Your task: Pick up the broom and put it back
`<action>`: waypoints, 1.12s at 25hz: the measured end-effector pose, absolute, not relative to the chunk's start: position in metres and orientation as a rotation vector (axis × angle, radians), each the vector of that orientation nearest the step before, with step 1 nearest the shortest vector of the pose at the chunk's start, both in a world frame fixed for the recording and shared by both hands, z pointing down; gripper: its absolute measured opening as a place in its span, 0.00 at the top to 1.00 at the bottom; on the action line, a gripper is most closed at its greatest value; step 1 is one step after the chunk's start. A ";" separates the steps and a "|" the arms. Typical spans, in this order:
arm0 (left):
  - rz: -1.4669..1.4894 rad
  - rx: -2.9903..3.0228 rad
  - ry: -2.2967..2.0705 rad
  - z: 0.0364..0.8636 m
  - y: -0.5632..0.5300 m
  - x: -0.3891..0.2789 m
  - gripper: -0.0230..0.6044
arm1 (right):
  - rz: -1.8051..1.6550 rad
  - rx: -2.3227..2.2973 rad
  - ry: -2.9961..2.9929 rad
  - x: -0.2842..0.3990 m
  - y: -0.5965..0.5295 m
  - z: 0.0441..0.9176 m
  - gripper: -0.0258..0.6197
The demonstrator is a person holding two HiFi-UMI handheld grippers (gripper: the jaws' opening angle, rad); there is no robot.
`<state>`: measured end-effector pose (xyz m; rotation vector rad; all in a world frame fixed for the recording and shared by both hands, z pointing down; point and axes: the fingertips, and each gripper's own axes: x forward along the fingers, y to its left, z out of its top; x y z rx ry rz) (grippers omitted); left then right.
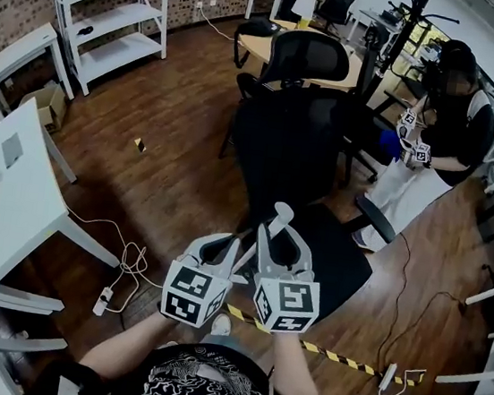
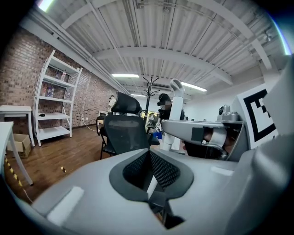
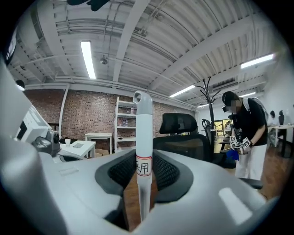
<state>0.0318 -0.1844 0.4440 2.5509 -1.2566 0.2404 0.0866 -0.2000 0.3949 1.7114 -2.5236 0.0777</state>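
Note:
The broom's white handle (image 3: 143, 151) stands upright between the pads of my right gripper (image 3: 142, 176), which is shut on it just at its red-edged label. Its hooked top (image 1: 280, 213) sticks out above the right gripper (image 1: 275, 238) in the head view. My left gripper (image 1: 215, 253) is close beside it on the left. Its jaws stand almost together, with only a thin white strip (image 2: 151, 186) showing in the narrow slit. I cannot tell whether that strip is clamped. From the left gripper (image 2: 149, 158) the handle (image 2: 174, 114) rises just ahead. The broom's head is hidden.
A black office chair (image 1: 298, 154) stands right in front of the grippers. To the right is a person (image 1: 446, 128) holding grippers. White desks (image 1: 21, 198) stand at the left, a white shelf (image 1: 109, 11) at the back left. Cables with a power strip (image 1: 107, 300) and striped tape (image 1: 334, 355) lie on the wooden floor.

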 end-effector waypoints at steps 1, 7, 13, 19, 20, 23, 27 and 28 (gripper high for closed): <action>0.237 2.555 -1.260 0.442 -0.183 0.031 0.96 | 0.083 1.713 -2.531 0.085 -0.197 0.393 0.81; 0.215 2.553 -1.281 0.437 -0.180 0.022 0.96 | 0.105 1.708 -2.564 0.074 -0.185 0.387 0.81; 0.203 2.536 -1.290 0.438 -0.178 0.014 0.96 | 0.102 1.691 -2.569 0.061 -0.181 0.388 0.81; 0.196 2.526 -1.294 0.439 -0.177 0.003 0.96 | 0.104 1.734 -2.529 0.057 -0.185 0.402 0.81; 0.196 2.528 -1.293 0.439 -0.177 0.001 0.96 | 0.107 1.741 -2.519 0.057 -0.186 0.405 0.81; 0.202 2.541 -1.287 0.440 -0.175 -0.006 0.96 | 0.108 1.774 -2.491 0.055 -0.187 0.413 0.81; 0.211 2.542 -1.275 0.444 -0.171 -0.022 0.95 | 0.105 1.839 -2.450 0.051 -0.191 0.422 0.81; 0.219 2.542 -1.271 0.446 -0.169 -0.026 0.96 | 0.109 1.856 -2.439 0.051 -0.193 0.425 0.81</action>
